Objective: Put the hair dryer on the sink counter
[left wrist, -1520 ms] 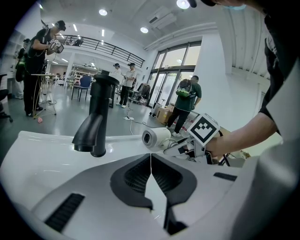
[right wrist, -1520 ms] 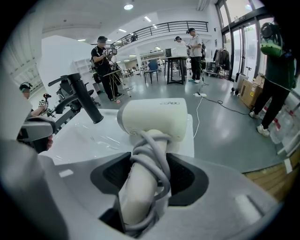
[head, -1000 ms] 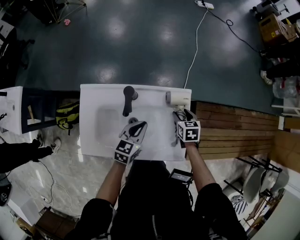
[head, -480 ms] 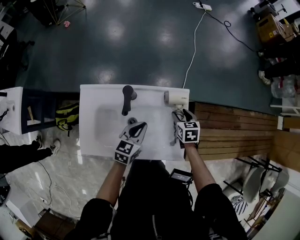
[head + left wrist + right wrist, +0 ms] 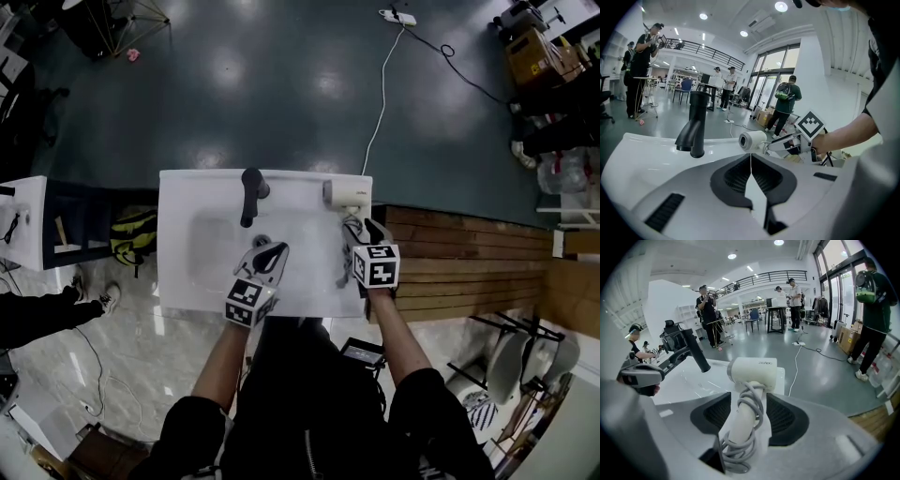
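The white hair dryer sits at the back right corner of the white sink counter, its handle wrapped in grey cord. My right gripper is shut on that handle, seen close up in the right gripper view, where the hair dryer points left and the gripper clamps its handle. Whether the dryer touches the counter I cannot tell. My left gripper hovers over the front of the basin, shut and empty. In the left gripper view the jaws of that gripper meet in a thin line, with the hair dryer beyond.
A black faucet stands at the back middle of the counter. A wooden platform lies to the right, and a white cabinet and a yellow bag to the left. A white cable runs across the floor. Several people stand far off.
Both grippers and the hair dryer keep almost the same places over the counter; only the head view has drifted slightly.
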Demonstrator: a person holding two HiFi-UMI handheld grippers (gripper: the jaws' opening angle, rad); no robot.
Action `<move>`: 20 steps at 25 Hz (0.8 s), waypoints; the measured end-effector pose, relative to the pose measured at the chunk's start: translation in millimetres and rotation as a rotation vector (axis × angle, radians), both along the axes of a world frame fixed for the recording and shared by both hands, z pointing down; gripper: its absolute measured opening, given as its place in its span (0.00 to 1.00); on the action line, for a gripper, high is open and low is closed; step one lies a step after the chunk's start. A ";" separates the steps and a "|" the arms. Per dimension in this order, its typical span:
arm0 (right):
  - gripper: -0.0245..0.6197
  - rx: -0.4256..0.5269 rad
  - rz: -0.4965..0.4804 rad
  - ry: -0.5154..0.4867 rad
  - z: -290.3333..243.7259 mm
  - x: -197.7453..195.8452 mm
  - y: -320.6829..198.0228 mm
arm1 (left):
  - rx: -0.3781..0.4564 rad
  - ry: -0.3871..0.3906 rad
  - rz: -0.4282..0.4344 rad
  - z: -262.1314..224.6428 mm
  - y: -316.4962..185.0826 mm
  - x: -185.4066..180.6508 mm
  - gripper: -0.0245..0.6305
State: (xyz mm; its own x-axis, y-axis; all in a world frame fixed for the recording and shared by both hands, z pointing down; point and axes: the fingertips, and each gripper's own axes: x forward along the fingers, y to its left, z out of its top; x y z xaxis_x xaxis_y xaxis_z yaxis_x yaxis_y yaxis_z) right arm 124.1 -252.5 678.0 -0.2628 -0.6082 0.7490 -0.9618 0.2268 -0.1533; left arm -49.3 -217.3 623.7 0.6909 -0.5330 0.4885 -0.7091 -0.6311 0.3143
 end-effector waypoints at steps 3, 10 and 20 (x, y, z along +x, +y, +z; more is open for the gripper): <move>0.40 0.013 0.001 -0.003 -5.5 1.7 4.2 | 0.013 -0.003 -0.006 -3.7 -0.4 -0.8 0.06; 0.37 0.051 -0.002 -0.009 -18.7 2.4 12.5 | 0.037 -0.004 -0.013 -14.5 1.3 -1.7 0.06; 0.21 0.123 -0.017 -0.030 -44.5 -0.3 28.3 | 0.084 -0.020 -0.009 -31.5 17.6 3.2 0.06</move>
State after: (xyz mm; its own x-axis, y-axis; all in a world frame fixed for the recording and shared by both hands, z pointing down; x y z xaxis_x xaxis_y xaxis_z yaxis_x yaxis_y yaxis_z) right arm 123.7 -224.2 633.5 -0.2946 -0.6901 0.6611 -0.9532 0.2616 -0.1516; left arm -46.1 -199.7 592.2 0.6762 -0.5787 0.4560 -0.7207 -0.6481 0.2462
